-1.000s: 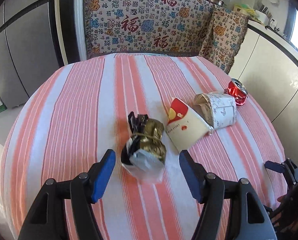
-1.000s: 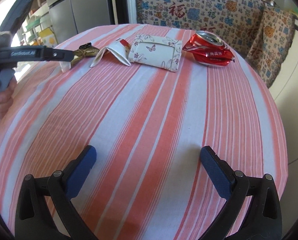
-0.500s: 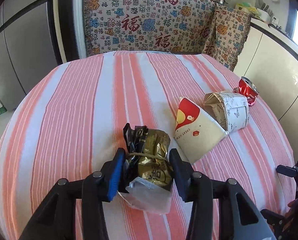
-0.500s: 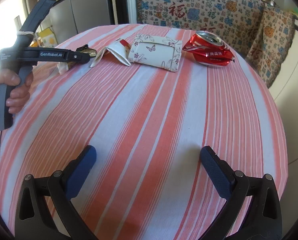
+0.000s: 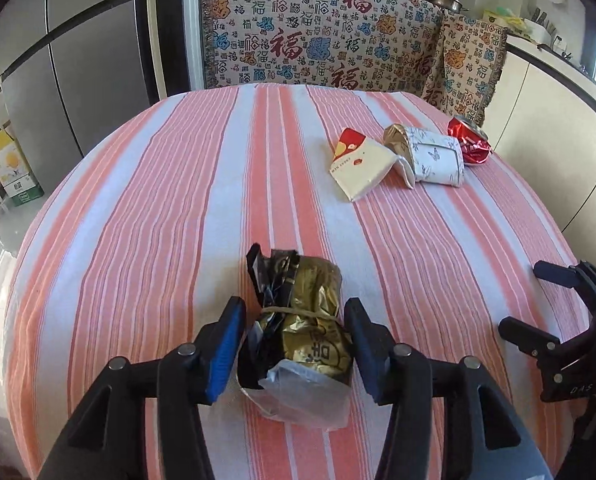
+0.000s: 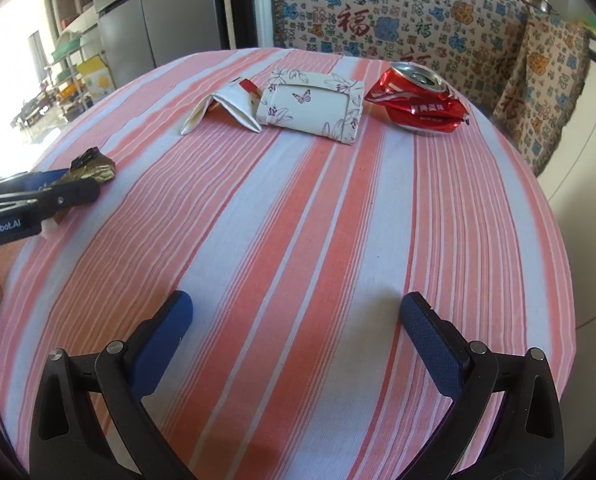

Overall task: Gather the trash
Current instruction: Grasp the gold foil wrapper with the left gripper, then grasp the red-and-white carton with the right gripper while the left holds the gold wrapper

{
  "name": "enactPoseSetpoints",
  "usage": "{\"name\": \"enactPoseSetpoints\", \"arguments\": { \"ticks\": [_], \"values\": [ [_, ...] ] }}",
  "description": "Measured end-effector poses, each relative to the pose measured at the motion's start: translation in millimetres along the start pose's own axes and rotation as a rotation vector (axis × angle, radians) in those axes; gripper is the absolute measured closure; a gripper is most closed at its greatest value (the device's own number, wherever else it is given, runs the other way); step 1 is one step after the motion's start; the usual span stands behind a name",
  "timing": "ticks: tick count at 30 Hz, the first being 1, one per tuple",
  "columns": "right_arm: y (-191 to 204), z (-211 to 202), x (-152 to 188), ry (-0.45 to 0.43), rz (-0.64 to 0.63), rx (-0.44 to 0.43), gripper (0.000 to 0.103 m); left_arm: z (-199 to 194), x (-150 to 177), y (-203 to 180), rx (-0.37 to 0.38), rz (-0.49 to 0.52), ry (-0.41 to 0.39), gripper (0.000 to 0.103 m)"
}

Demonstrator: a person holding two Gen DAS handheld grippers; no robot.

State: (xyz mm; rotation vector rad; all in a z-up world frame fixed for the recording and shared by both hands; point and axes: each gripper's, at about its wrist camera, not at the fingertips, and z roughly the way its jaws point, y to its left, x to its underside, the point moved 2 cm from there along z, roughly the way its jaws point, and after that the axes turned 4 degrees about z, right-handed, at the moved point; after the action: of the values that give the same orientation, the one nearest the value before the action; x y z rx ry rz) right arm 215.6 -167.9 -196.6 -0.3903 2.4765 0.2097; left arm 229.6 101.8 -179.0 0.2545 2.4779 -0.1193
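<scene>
My left gripper (image 5: 294,344) is shut on a crumpled gold and black wrapper (image 5: 306,320) with a clear plastic end, held over the striped tablecloth (image 5: 158,208). Further right lie a flattened white and red carton (image 5: 358,164), a flowered white paper box (image 5: 430,156) and a crushed red can (image 5: 470,144). My right gripper (image 6: 296,332) is open and empty over bare cloth near the table's front. In the right wrist view the carton (image 6: 226,108), the box (image 6: 314,104) and the can (image 6: 418,104) lie at the far side, and the wrapper (image 6: 92,168) shows at the left.
A round table with a pink and white striped cloth (image 6: 298,220). A patterned fabric-covered seat (image 5: 318,40) stands behind it. A grey fridge (image 5: 58,60) stands at the left, white cabinets (image 5: 558,120) at the right.
My left gripper closed on the gold wrapper and pulled it back toward the near-left side of the table, away from the carton. My right gripper has not moved.
</scene>
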Motion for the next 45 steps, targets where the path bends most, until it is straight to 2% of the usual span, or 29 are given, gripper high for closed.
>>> {"name": "enactPoseSetpoints", "arguments": {
  "ticks": [2,4,9,18,23,28,30,32,36,38,40,42,45],
  "values": [
    [0,0,0,0.000,-0.001,0.000,0.001,1,0,-3,-0.026,0.025,-0.011,0.048],
    [0,0,0,0.000,-0.001,0.000,0.001,2,0,-5,-0.025,0.033,-0.010,0.042],
    [0,0,0,0.000,-0.002,-0.001,0.001,5,0,-9,-0.037,0.057,-0.003,0.035],
    [-6,0,-6,0.019,0.009,-0.030,0.001,6,0,-8,-0.031,0.052,-0.005,0.035],
    [0,0,-43,-0.007,0.055,-0.099,0.002,5,1,-9,-0.032,0.052,-0.006,0.035],
    [38,9,-106,-0.056,-0.049,-0.168,0.013,6,1,-9,-0.032,0.052,-0.006,0.035],
    [51,23,-126,-0.050,-0.085,-0.163,0.026,6,1,-9,-0.032,0.052,-0.006,0.035],
    [59,43,-138,-0.029,-0.109,-0.159,0.032,6,1,-9,-0.033,0.052,-0.006,0.035],
    [60,80,-146,0.037,-0.098,-0.117,0.037,6,1,-9,-0.033,0.052,-0.006,0.035],
    [55,87,-142,0.042,-0.068,-0.095,0.038,6,1,-9,-0.032,0.051,-0.006,0.035],
    [50,86,-140,0.030,-0.045,-0.096,0.048,5,1,-8,-0.032,0.051,-0.006,0.035],
    [49,79,-137,0.024,-0.045,-0.096,0.069,5,1,-8,-0.031,0.050,-0.006,0.035],
    [52,65,-125,0.043,-0.071,-0.124,0.078,5,1,-9,-0.031,0.050,-0.006,0.035]
  ]
}}
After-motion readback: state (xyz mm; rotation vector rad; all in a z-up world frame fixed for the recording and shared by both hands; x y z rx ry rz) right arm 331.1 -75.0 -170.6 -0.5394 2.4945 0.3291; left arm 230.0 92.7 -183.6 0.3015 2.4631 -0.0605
